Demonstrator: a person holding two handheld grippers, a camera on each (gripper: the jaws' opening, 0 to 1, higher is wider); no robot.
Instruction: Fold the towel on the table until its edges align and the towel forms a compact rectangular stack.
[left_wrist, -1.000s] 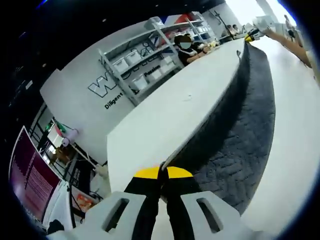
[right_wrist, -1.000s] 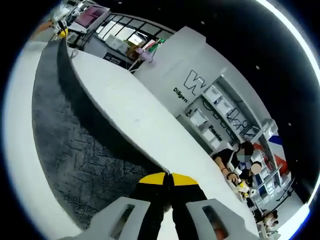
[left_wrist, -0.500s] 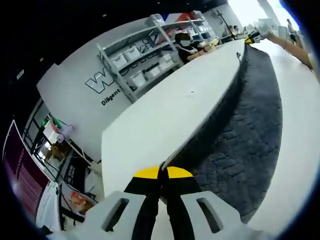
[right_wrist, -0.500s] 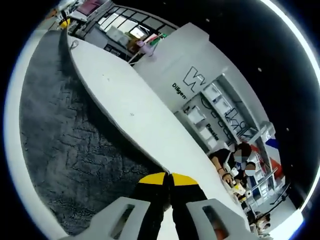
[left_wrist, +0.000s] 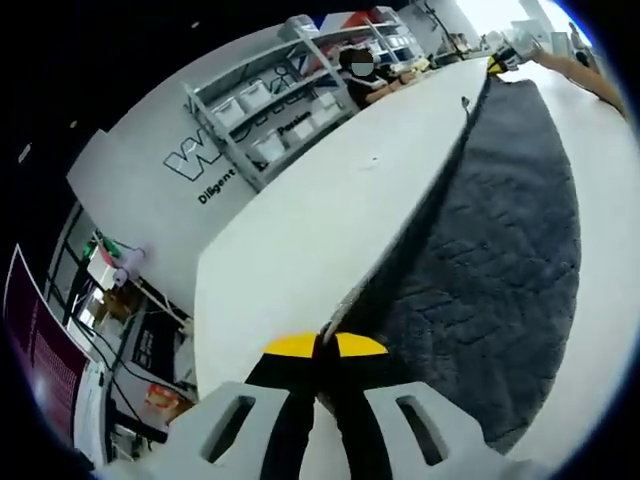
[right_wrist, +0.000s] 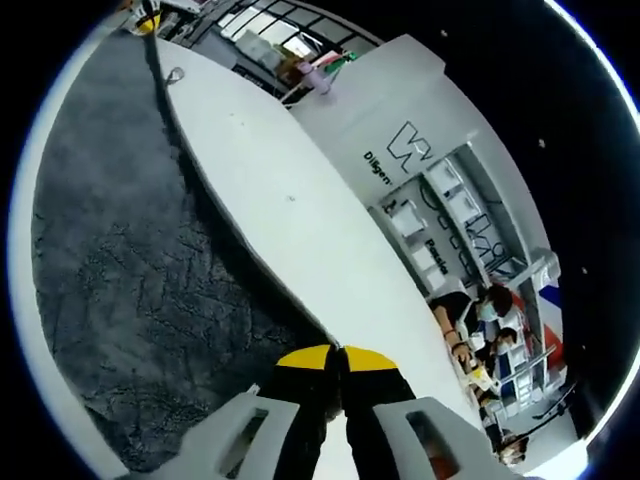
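The dark grey towel (left_wrist: 490, 250) is spread on the white desk (left_wrist: 300, 250). One edge of it is lifted and pulled tight between the two grippers. The left gripper (left_wrist: 323, 345) has its jaws closed on a corner of the towel. The right gripper (right_wrist: 337, 352) has its jaws closed on another corner. Shelves (left_wrist: 290, 100), perhaps holding white boxes, are seen by a wall behind the desk.

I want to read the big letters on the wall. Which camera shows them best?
The left gripper view: the wall lettering sits fairly large there, a "W" logo with "Diligent" beneath, partly behind shelves. In the right gripper view the same lettering is smaller and tilted.
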